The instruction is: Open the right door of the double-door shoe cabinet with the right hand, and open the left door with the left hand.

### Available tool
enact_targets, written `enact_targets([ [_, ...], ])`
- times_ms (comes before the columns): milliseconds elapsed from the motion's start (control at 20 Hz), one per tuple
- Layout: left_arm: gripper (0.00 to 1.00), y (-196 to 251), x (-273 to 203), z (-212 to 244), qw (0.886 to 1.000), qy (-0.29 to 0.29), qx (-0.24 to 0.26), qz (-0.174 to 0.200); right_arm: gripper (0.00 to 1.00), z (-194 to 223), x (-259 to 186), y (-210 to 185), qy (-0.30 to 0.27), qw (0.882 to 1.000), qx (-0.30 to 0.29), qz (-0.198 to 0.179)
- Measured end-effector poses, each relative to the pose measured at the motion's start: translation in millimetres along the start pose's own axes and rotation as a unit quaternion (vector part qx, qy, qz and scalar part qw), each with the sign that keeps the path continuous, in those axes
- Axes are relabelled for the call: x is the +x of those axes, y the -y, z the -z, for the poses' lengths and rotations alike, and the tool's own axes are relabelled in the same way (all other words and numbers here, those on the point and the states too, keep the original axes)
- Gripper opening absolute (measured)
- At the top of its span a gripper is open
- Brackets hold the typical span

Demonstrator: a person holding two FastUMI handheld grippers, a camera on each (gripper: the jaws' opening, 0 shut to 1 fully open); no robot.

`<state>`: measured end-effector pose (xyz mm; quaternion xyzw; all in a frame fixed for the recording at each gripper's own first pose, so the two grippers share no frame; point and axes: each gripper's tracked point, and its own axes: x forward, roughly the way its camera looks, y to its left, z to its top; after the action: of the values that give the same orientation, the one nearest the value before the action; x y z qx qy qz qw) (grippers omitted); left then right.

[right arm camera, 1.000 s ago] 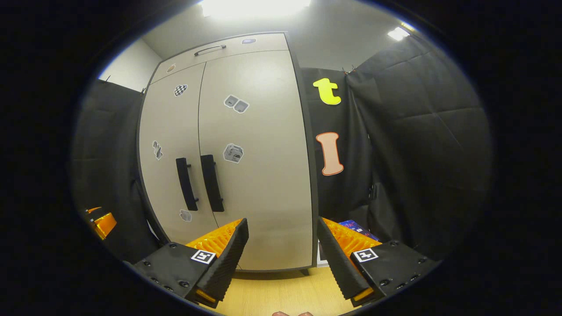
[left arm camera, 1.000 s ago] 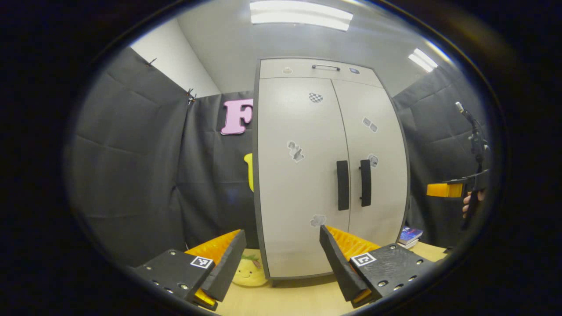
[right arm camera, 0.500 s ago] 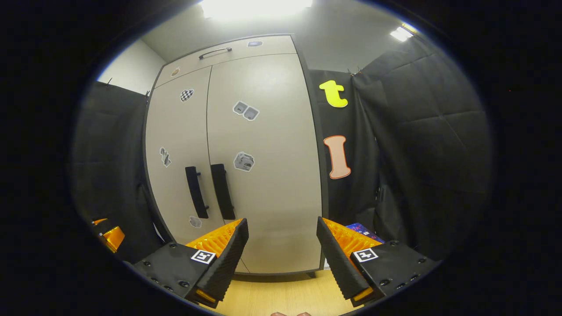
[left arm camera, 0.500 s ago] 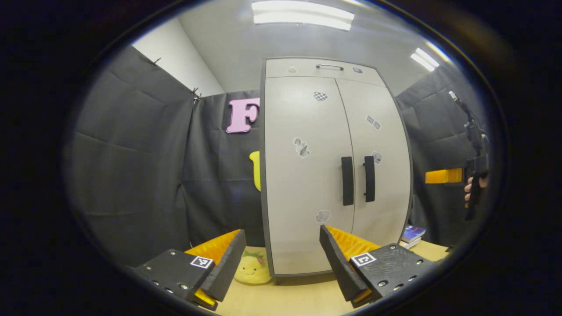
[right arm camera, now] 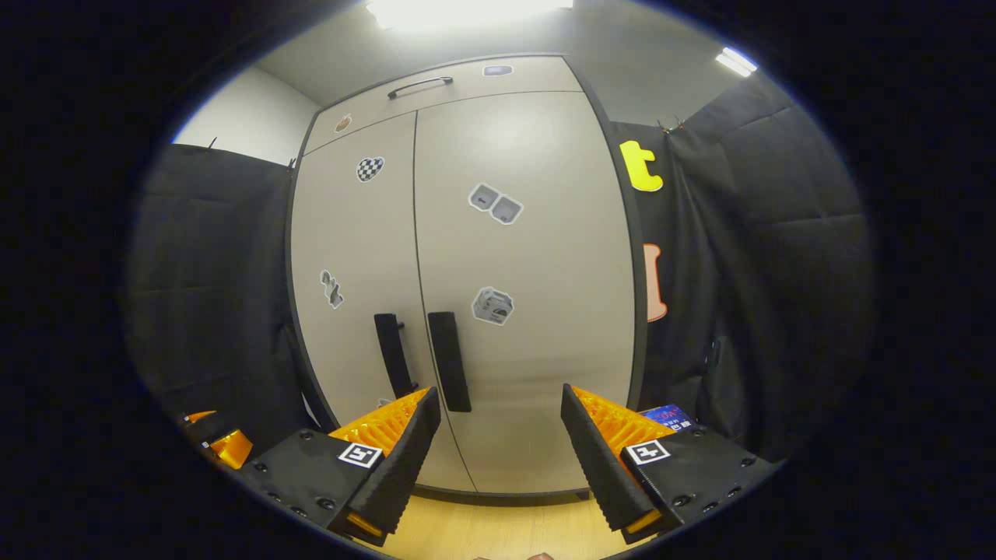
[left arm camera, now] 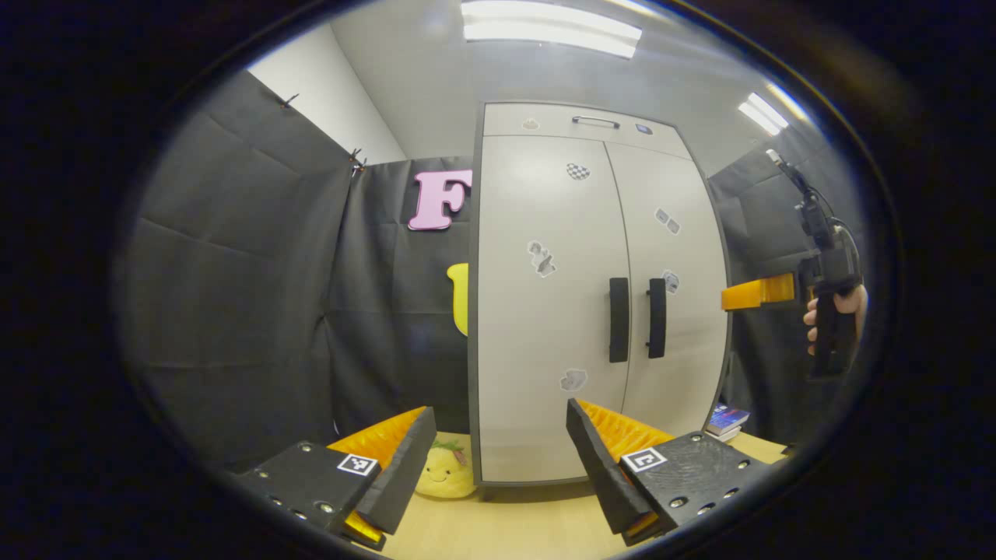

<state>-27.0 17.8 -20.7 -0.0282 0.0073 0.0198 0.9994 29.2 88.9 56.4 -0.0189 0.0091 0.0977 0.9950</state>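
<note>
Both doors of the shoe cabinet [left arm camera: 591,303] are shut, so the task looks to be at the approach, with neither handle taken. Going left to right in the left gripper view: the left gripper [left arm camera: 498,459] hangs with its jaws wide apart and nothing between them, well short of the cabinet, which stands on the wooden counter [left arm camera: 513,529] toward its far edge; a yellow plush toy [left arm camera: 445,474] lies beside the cabinet's left foot. The left door's handle [left arm camera: 618,320] and the right door's handle [left arm camera: 657,318] stand upright, side by side at the middle seam. In the right gripper view the right gripper [right arm camera: 498,459] is likewise wide open and empty, nearer the doors, with the right handle [right arm camera: 450,362] just above its left finger. The next move, I judge, calls for lining those jaws around that handle, closing, then pulling outward.
</note>
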Motion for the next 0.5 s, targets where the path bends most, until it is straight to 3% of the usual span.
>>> enact_targets([
  [200, 0.99, 0.6, -4.1, 2.8, 1.0, -0.004, 0.003, -0.003, 0.98, -17.9, 27.9, -21.1, 0.013, 0.999, -0.028, -0.017],
  [500, 0.99, -12.9, -14.5, 9.2, 1.0, -0.015, 0.002, -0.019, 0.97, -20.7, 78.1, -44.9, 0.02, 0.999, -0.019, -0.028],
])
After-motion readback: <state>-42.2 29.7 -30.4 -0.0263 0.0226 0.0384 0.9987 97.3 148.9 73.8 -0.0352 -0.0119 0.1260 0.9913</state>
